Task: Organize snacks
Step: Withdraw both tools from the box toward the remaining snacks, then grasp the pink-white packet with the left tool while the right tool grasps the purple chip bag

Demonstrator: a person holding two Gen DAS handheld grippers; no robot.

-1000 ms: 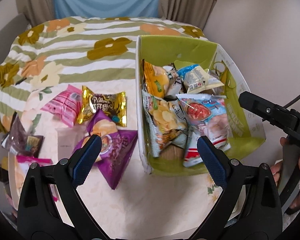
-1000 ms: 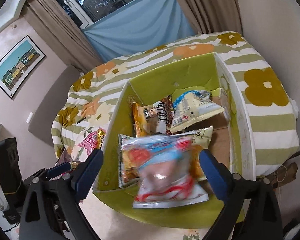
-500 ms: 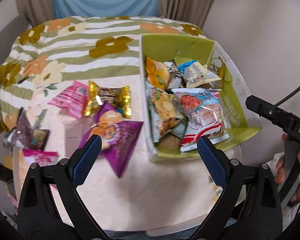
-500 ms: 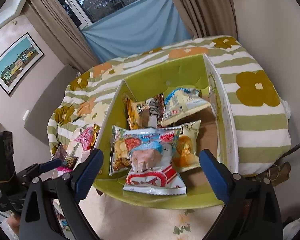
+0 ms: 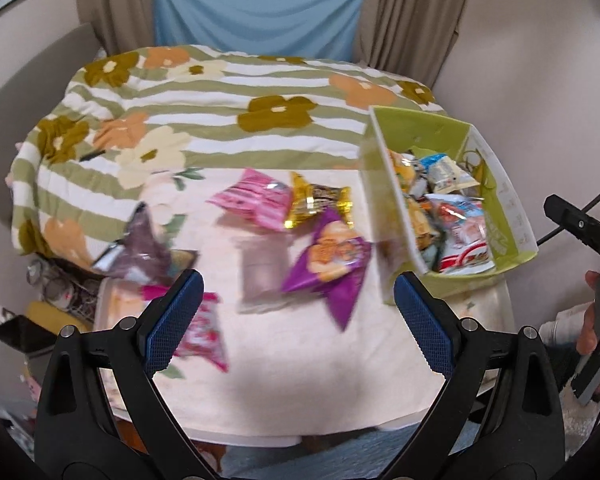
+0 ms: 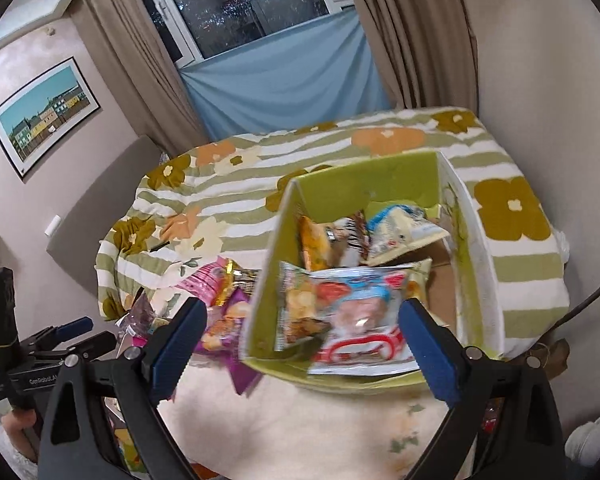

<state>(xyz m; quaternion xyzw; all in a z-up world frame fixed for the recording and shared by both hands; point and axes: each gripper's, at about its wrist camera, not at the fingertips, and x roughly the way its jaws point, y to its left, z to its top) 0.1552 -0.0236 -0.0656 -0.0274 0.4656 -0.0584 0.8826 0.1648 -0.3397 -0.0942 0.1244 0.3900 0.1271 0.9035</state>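
Observation:
A green cardboard box (image 5: 512,220) (image 6: 404,176) on the table holds several snack bags; a blue-and-red bag (image 6: 360,316) (image 5: 460,232) lies on top at its near end. Loose on the table left of the box lie a purple chip bag (image 5: 332,260) (image 6: 224,328), a gold packet (image 5: 320,200), a pink packet (image 5: 256,200), a dark purple bag (image 5: 140,248) and a pink-and-white bag (image 5: 204,332). My left gripper (image 5: 296,320) is open and empty above the near table edge. My right gripper (image 6: 300,352) is open and empty just before the box.
A floral striped cloth (image 5: 220,92) covers the far half of the table. Clutter sits off the table's left edge (image 5: 56,280). The wall (image 6: 560,80) stands close to the right of the box. The other gripper shows at the right edge (image 5: 584,232) and lower left (image 6: 40,356).
Both grippers have pulled back toward the near table edge. The left view has swung left, so the loose snacks now sit in the middle and the box at the right.

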